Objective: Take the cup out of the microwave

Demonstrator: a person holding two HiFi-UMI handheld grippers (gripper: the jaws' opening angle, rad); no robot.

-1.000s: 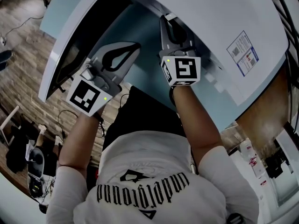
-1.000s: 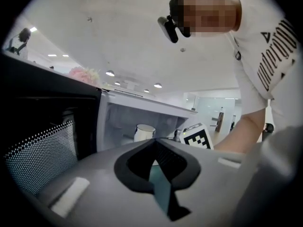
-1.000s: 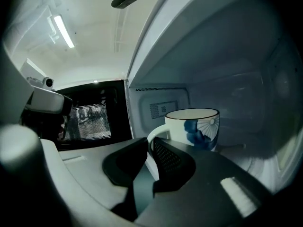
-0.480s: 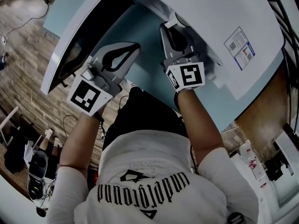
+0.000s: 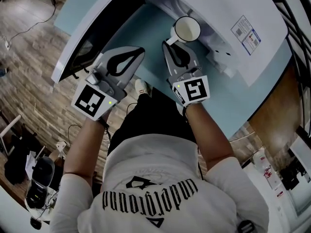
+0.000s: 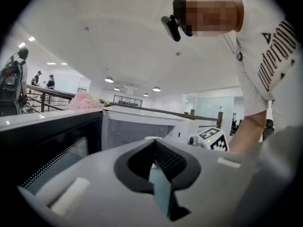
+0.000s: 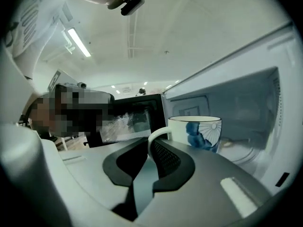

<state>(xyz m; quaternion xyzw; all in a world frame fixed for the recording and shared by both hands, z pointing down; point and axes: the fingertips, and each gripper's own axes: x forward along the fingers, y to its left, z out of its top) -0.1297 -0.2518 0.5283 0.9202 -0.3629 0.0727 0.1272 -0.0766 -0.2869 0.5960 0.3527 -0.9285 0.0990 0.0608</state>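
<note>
The white cup (image 5: 187, 29) with a blue pattern (image 7: 196, 131) hangs over the teal table just in front of the open white microwave (image 5: 218, 8). My right gripper (image 5: 171, 41) is shut on the cup's handle (image 7: 156, 135), and the cup stands upright beyond the jaws. The microwave's cavity (image 7: 246, 112) lies behind the cup to the right. My left gripper (image 5: 141, 50) hovers beside the right one, next to the open door (image 5: 92, 28). Its jaw tips (image 6: 154, 142) meet with nothing between them.
The microwave door (image 6: 52, 141) swings out to the left, close to the left gripper. The teal table (image 5: 146, 28) runs under both grippers, its edge toward the person. Wooden floor with cables (image 5: 29, 47) lies at the left, and bottles (image 5: 265, 166) stand at the lower right.
My right gripper has drawn back out of the microwave, bringing the cup into view over the table. The left gripper has shifted a little beside the door.
</note>
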